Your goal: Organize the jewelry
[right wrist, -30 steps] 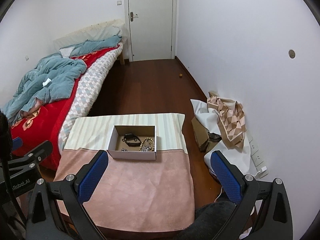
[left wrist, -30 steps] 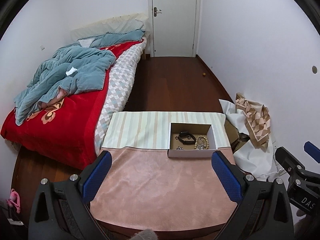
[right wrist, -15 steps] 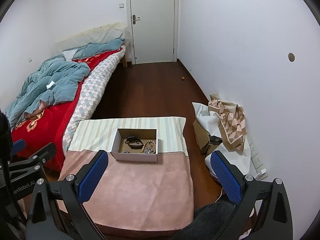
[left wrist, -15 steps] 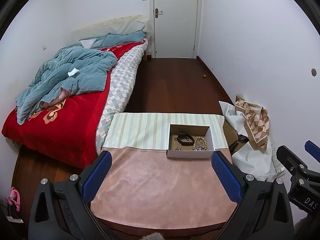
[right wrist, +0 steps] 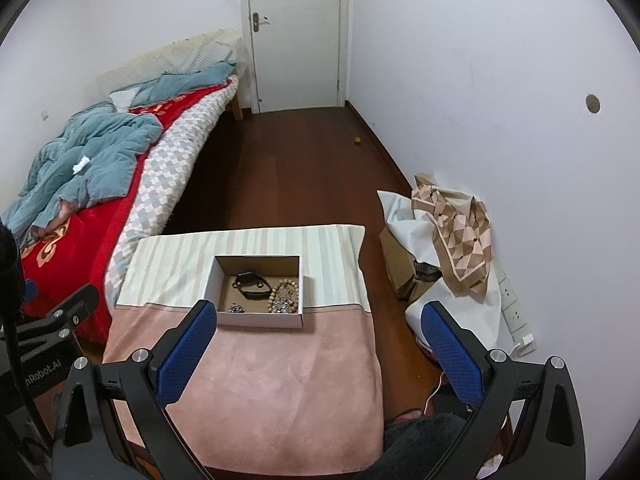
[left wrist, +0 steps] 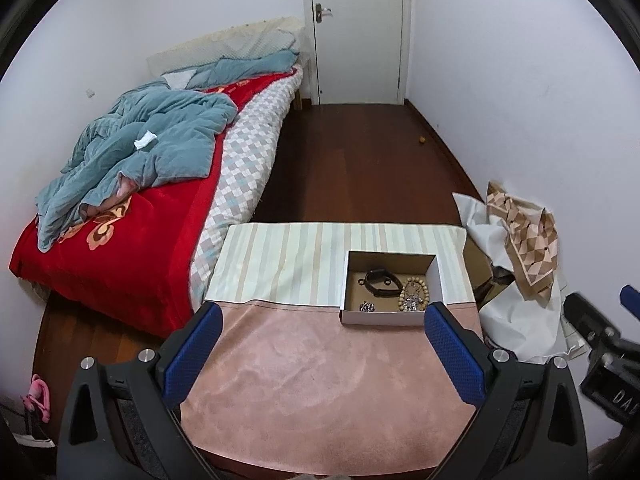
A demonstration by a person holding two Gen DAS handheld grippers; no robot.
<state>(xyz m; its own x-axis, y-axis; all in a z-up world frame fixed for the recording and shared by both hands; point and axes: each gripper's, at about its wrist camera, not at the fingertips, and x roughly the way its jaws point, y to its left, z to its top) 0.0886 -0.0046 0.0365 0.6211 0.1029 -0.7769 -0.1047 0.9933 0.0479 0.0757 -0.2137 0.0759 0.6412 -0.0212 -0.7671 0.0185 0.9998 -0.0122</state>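
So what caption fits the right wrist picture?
Open right hand-held gripper above a cloth-covered table, facing a jewelry box.

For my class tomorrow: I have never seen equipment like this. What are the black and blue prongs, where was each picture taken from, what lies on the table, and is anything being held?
Each picture comes from a wide-angle camera fixed on a hand-held claw that a person carries, one in each hand. The black arms with blue pads are the claw's two fingers. One view looks out over the left claw, the other over the right claw; both are open and hold nothing. Ahead is a table under pink and striped cloth. On it sits an open cardboard box containing a black band, a bead bracelet and a small sparkly piece. A bed stands to the left.
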